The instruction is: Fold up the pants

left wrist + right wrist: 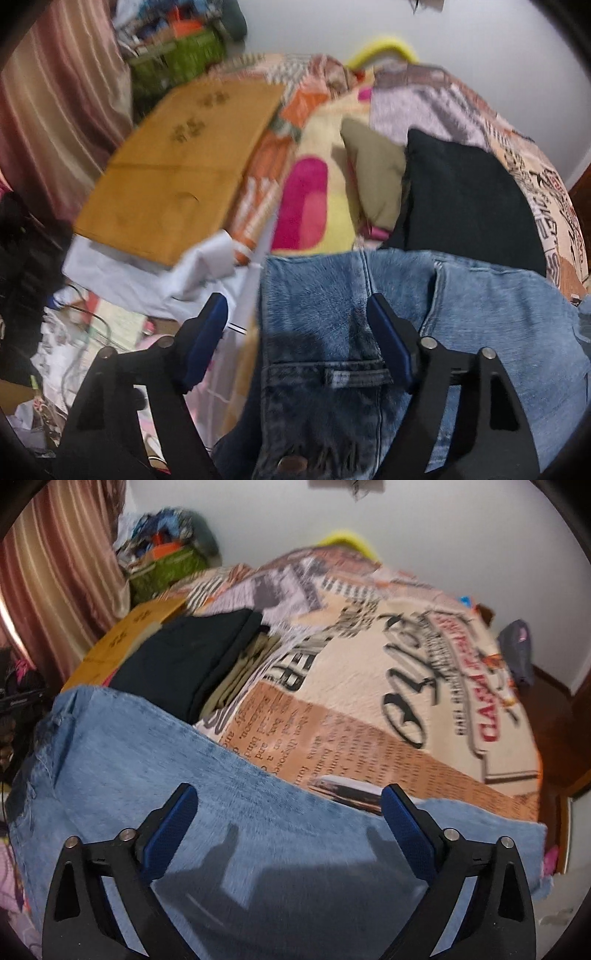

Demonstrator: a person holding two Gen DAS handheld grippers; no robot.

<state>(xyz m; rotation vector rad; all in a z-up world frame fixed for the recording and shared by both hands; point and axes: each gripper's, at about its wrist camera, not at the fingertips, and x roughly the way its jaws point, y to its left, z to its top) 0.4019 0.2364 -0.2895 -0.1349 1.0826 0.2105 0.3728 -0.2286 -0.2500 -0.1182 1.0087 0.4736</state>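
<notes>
Light blue jeans (480, 325) lie spread on the bed. In the left wrist view their darker waistband with a belt loop (334, 376) and a metal button (291, 463) sits at the bottom. My left gripper (295, 301) hovers over the waistband's left side with its jaws apart; its blue pads (207, 336) do not press the denim. In the right wrist view a broad denim panel (258, 812) fills the lower half. My right gripper (290, 794) stands open just above it, casting a shadow on the cloth, with nothing pinched.
A folded black garment (469, 199) lies on a folded olive one (373, 173) behind the jeans. The printed bedspread (406, 686) stretches right. A cardboard sheet (177, 173) and white cloth (147, 273) lie left; a curtain (55, 110) and a green bag (181, 59) stand behind.
</notes>
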